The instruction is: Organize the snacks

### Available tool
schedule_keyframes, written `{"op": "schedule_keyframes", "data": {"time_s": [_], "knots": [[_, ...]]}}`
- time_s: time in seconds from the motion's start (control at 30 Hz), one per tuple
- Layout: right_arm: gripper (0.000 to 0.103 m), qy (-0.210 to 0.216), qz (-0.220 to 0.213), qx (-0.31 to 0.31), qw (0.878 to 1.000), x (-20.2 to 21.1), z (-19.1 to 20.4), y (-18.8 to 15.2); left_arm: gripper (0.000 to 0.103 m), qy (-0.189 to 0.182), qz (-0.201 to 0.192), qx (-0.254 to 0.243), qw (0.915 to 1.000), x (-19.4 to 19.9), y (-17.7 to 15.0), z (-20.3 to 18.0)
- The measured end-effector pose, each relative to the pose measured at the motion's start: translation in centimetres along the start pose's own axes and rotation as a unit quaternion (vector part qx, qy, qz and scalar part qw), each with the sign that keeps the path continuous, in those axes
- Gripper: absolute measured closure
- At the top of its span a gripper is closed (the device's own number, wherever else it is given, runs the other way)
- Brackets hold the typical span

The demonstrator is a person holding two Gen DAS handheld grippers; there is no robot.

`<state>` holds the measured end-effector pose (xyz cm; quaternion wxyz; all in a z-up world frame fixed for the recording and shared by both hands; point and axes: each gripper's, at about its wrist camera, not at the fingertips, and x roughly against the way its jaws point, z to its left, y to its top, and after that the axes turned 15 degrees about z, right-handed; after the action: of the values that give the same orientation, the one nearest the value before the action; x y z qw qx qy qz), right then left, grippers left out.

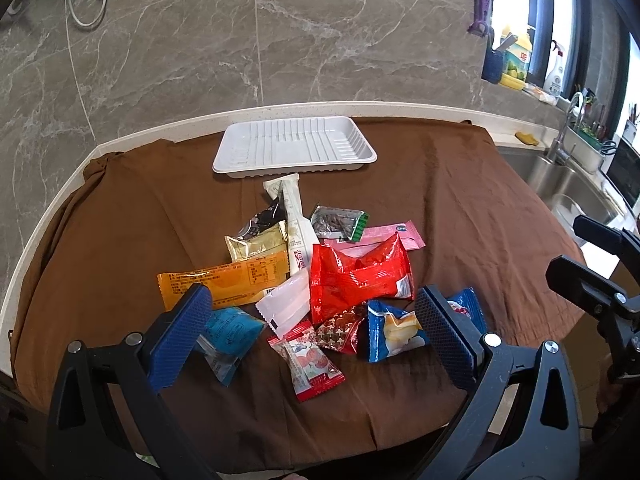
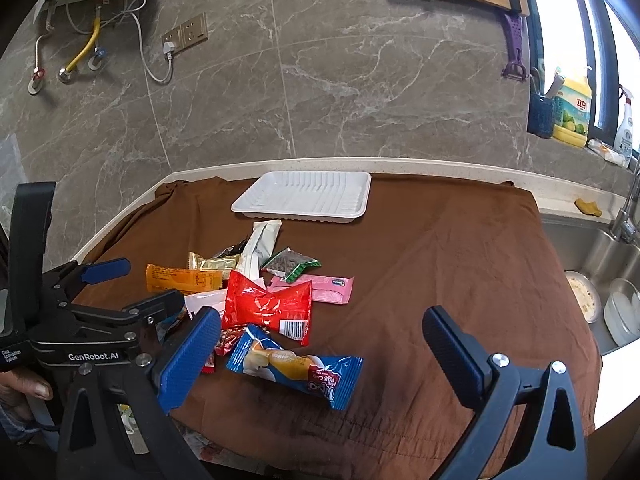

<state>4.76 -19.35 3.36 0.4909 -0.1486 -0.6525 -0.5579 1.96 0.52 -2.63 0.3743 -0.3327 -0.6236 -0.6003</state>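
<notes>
A heap of snack packets is seen on a brown cloth [image 1: 460, 200] spread over the counter, with a white ribbed plastic tray [image 1: 295, 145] lying at the far side, just beyond the heap and holding nothing. At the middle of the heap a crumpled red bag [image 1: 360, 276] is laid over a pink packet [image 1: 394, 234]; to its left an orange wrapper [image 1: 224, 280] and a gold packet [image 1: 256, 242] are found, and a long white sachet [image 1: 294, 224] reaches toward the tray. A small clear bag of seeds with a green edge [image 1: 338, 222] sits to the right of the sachet. Nearer, a blue cake-roll packet [image 2: 296, 366] and a red-and-white candy wrapper [image 1: 310, 364] are placed

The left gripper [image 1: 316, 332] is held over the near edge of the heap, its blue-padded jaws spread wide, nothing between them. The right gripper [image 2: 320, 350] is likewise spread wide, with the blue cake-roll packet seen between its fingers on the cloth but not gripped. A steel sink [image 2: 592, 256] is seen at the right
</notes>
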Motion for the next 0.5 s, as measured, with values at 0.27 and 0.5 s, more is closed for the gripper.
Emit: {"op": "schedule_keyframes", "data": {"time_s": [0.27,0.5], "knots": [[0.0,0.009,-0.001,-0.006,1.0,0.11,-0.47,0.04,0.0,0.001,0.0,0.001,1.0,-0.08,0.06,-0.03],[0.0,0.008,0.0,-0.007,1.0,0.08,-0.51,0.08,0.0,0.0,0.001,-0.002,1.0,-0.34,0.0,-0.21]]}}
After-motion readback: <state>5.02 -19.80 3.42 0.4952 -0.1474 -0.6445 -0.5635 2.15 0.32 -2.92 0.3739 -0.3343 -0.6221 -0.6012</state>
